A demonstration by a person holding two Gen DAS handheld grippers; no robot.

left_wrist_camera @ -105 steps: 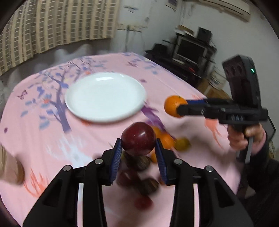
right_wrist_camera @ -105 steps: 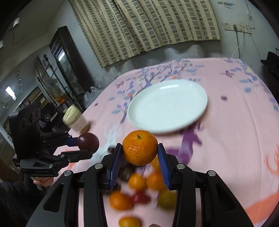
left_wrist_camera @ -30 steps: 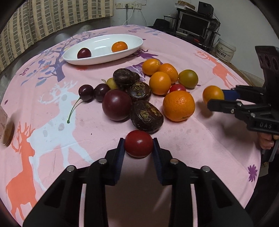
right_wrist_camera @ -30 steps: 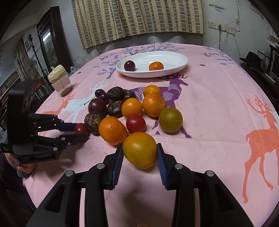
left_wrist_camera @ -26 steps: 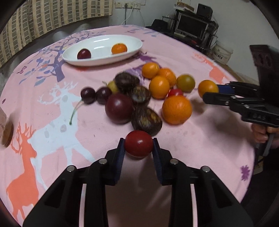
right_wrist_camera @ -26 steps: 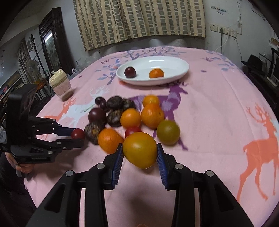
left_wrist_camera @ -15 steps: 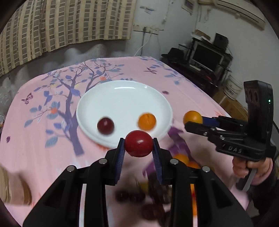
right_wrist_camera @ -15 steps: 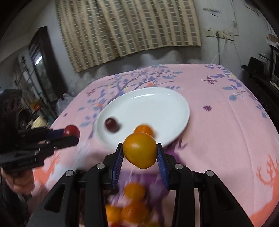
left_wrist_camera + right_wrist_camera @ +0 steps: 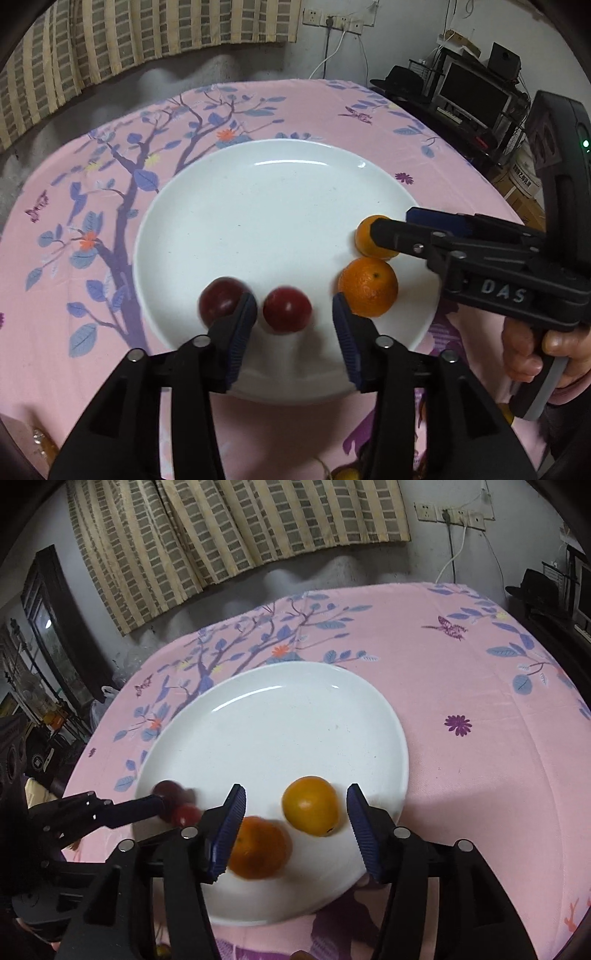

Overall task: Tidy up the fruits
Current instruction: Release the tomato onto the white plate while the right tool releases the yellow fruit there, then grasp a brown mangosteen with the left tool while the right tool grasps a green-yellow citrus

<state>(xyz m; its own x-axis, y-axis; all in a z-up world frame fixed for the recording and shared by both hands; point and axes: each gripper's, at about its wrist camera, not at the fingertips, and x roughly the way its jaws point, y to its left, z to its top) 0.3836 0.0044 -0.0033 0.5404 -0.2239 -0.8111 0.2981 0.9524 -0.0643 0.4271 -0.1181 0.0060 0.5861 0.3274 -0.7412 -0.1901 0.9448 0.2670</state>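
Nearest, the left claw [image 9: 294, 319] has just been opening; the red fruit [image 9: 287, 309] sits loose between its pads on the white plate [image 9: 273, 206]. The right claw [image 9: 295, 814] has likewise just opened, released around the yellow-orange fruit [image 9: 311, 805] on the plate's near edge.

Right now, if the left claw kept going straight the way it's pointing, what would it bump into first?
Probably the small red fruit lying loose between its open fingers, on the white plate. The left claw has just been opening. Depth is hard to judge here.
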